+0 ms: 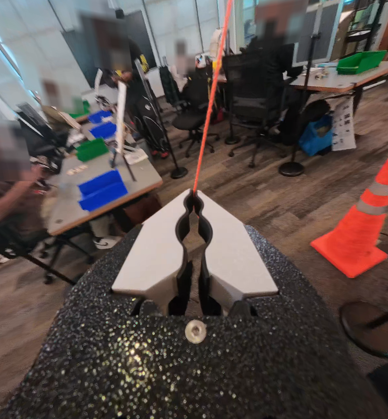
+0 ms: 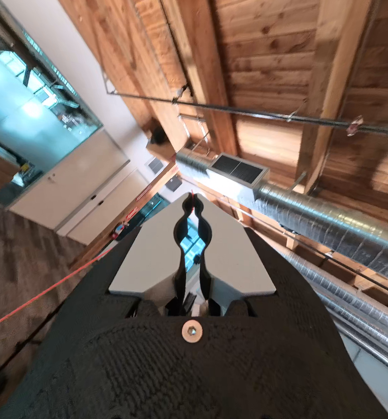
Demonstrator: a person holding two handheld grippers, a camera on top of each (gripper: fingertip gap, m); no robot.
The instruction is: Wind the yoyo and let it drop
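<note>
In the left wrist view, the left hand-held gripper (image 1: 194, 195) is closed down to its tips, and they pinch the orange string (image 1: 211, 102) of the yoyo. The string runs taut from the pinched tips up and slightly right, leaving the top edge of the picture. The yoyo body itself is not visible here. Beyond the tips lies a wood-patterned floor (image 1: 267, 204). An orange traffic cone (image 1: 365, 217) stands on it to the right. To the left is a bench (image 1: 111, 181) carrying blue bins (image 1: 102, 190) and a green bin (image 1: 91, 149). Black office chairs (image 1: 195, 113) and several people sit or stand farther back, and another bench with a green bin (image 1: 358, 62) is at the upper right.

In the right wrist view, the right hand-held gripper (image 2: 192, 197) points up toward a wooden plank ceiling (image 2: 267, 56). Its tips meet on a short piece of the orange string (image 2: 192, 199), which shows red between the black pads. A longer stretch of the same string crosses the lower left, running from the picture's left edge up to the gripper's black body. A silver air duct (image 2: 324, 215) runs along the ceiling on the right, with a thin dark pipe (image 2: 233, 111) above it. White walls and glass panes fill the left. The yoyo body is out of sight here too.
</note>
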